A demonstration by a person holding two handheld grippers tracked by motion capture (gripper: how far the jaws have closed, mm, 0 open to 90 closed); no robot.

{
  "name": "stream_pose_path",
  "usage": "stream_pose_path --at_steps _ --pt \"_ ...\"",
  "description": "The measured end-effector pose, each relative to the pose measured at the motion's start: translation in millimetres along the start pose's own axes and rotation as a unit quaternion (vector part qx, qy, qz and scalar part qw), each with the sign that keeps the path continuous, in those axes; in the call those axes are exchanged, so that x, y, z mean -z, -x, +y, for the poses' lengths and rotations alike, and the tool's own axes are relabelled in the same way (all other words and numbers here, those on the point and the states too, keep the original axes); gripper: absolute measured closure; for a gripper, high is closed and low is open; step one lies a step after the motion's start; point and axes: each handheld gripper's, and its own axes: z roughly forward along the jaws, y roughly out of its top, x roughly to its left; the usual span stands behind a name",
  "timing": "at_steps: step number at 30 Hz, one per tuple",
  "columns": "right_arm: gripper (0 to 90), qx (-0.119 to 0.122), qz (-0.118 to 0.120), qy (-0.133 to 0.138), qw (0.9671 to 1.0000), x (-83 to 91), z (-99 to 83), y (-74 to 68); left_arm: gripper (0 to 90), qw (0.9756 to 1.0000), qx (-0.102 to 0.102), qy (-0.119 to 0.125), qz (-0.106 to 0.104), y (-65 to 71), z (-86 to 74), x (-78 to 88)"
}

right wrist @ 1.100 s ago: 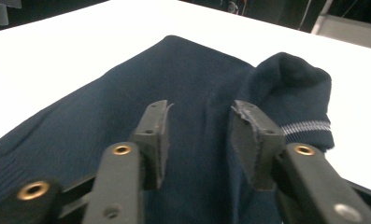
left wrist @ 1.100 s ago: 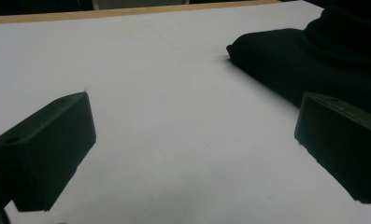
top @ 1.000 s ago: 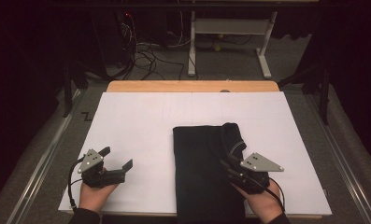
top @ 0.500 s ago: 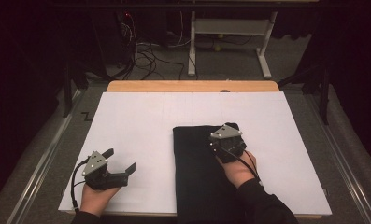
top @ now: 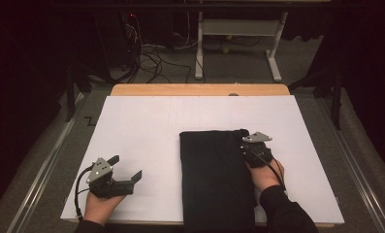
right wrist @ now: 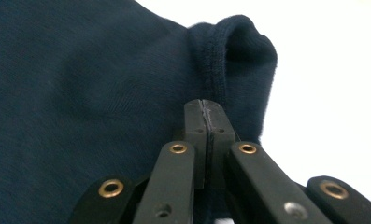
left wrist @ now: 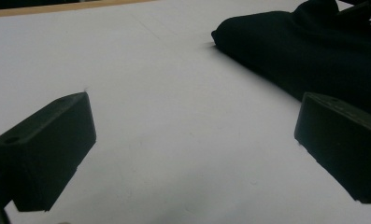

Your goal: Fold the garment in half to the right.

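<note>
Overhead: folded cloth (top: 216, 179) lying right of centre on white sheet (top: 146, 131), right gripper (top: 246, 145) at its far right corner, left gripper (top: 129, 170) spread wide, empty. Closer, along right jaws: pressed tight together, just closing beside raised hem (right wrist: 234, 51), fabric pinch unclear. Best regrip deeper onto hem before lifting slowly.

Folded garment (top: 216, 177) on table (top: 146, 121), right of centre.
</note>
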Motion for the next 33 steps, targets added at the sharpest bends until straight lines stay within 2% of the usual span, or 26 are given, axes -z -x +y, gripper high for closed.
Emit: stream_pose_path --at_steps 4,8,14,20,23,30,33 --pt "90.0 -0.005 -0.010 0.018 0.9998 6.6 -5.1 6.9 0.0 1.0000 0.002 -0.001 -0.002 0.2 -0.3 -1.0" --pt "90.0 -0.020 -0.004 0.035 0.9992 16.6 -9.0 15.0 0.0 1.0000 0.001 -0.001 -0.005 1.1 0.1 -2.0" --pt "89.9 -0.036 0.033 0.089 0.9948 37.7 -30.3 23.1 0.0 0.9997 0.008 0.012 -0.017 2.1 0.6 -3.1" --pt "83.5 -0.048 0.061 0.121 0.9896 46.9 -62.7 33.1 0.0 0.9994 0.007 0.016 -0.029 5.0 2.3 -5.8" --pt "71.6 -0.064 0.075 0.133 0.9862 53.1 -71.5 37.2 0.0 0.9993 0.000 0.018 -0.032 6.7 3.2 -7.8" --pt "39.8 -0.058 0.088 0.171 0.9797 65.7 -88.0 39.8 0.0 0.9990 -0.007 0.028 -0.034 10.1 6.0 -8.5" --pt "26.2 -0.064 0.096 0.184 0.9762 71.1 -93.8 41.9 0.0 0.9990 -0.005 0.028 -0.034 9.5 5.7 -9.2"
